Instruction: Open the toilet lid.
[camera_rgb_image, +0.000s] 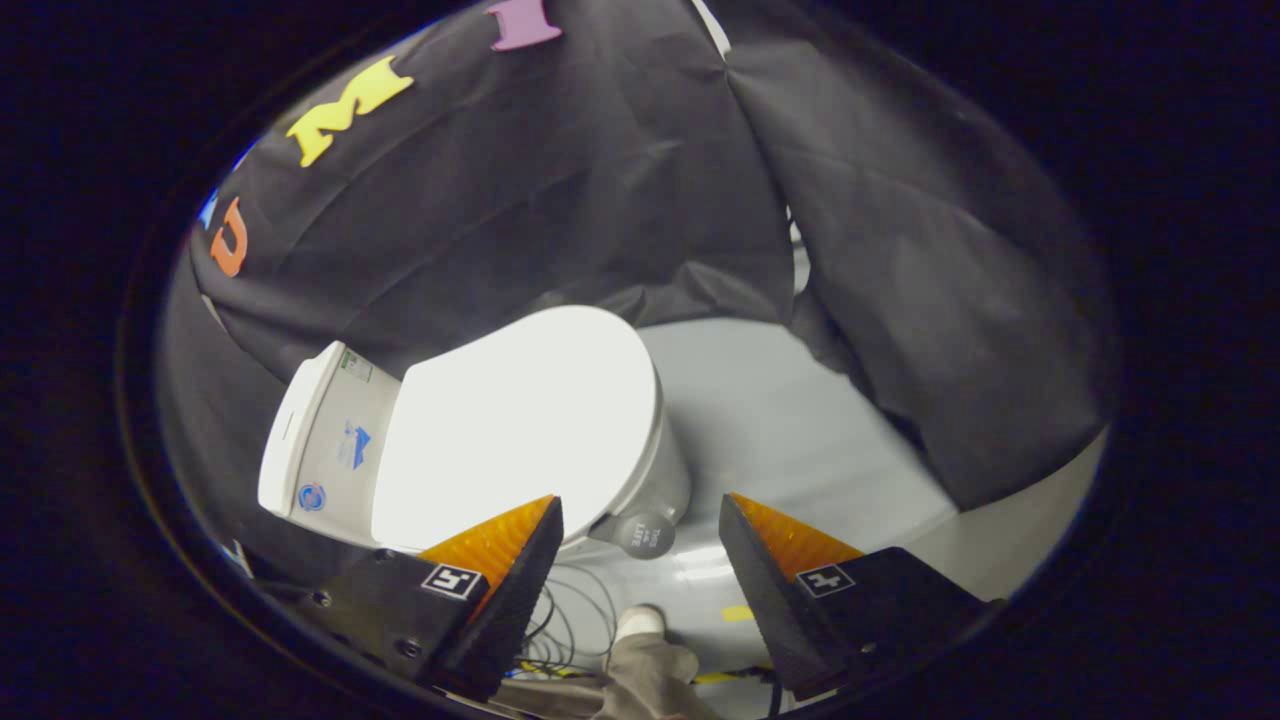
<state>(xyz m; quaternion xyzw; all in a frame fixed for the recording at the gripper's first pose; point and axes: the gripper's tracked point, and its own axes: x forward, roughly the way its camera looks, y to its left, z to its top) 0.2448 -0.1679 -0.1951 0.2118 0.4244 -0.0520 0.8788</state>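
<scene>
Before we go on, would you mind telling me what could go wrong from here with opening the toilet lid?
1. The hand-held gripper is open and holds nothing; the closed lid is smooth and glossy, so the fingers may slip off its rim.
2. The small round tab by the lid's edge sits just ahead of the fingers; missing it could mean pushing the bowl instead.
3. Loose cables on the floor below could snag.

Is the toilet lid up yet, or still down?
Still down: the toilet lid lies flat over the bowl, its white top facing up beside the tank. The gripper is open, with nothing between its fingers.
</scene>
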